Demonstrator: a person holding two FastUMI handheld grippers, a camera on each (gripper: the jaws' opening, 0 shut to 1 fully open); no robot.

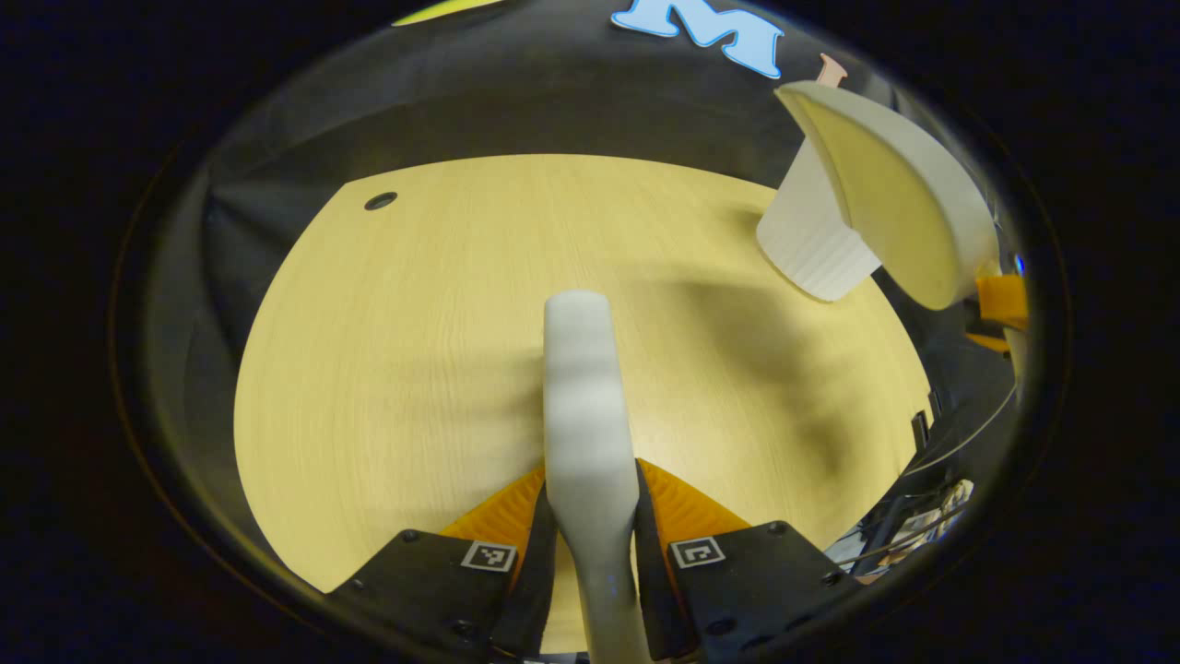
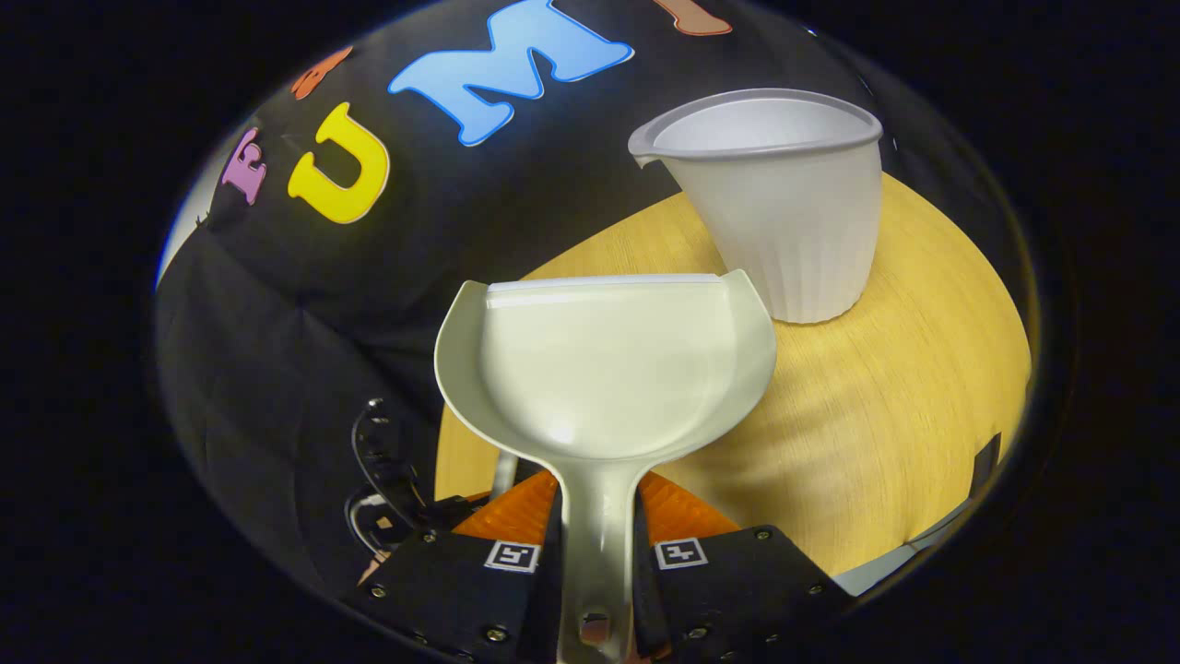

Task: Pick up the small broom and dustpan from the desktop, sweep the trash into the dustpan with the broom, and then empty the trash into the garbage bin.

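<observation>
The right gripper (image 2: 590,544) is clamped on the handle of the dustpan (image 2: 608,369), both fingers pressing the stem, with the pan carried level and pointing straight ahead along the fingers, its open lip away from the hand. Nothing can be made out lying in the pan's hollow. Just past that lip, ahead and slightly to the right in the right gripper view, stands the bin (image 2: 770,203), a pale ribbed tub upright on the desk (image 2: 885,415), its mouth open upward and its rim above the pan's lip; its floor is hidden. The left gripper (image 1: 590,535) grips the broom (image 1: 583,387) by its neck, the broom running forward along the fingers over bare desk (image 1: 415,323); no trash is visible on the wood in view. In the left gripper view the dustpan (image 1: 885,194) hangs high at the right with the bin (image 1: 811,244) beside and partly behind it, well clear of the broom. The right hand is plainly the nearer to the bin. A clean pan and clean desk would suit either a pan just tipped out or one carried with nothing swept; the pictures do not settle which. Any tipping would turn on lifting the lip over the rim ahead.
</observation>
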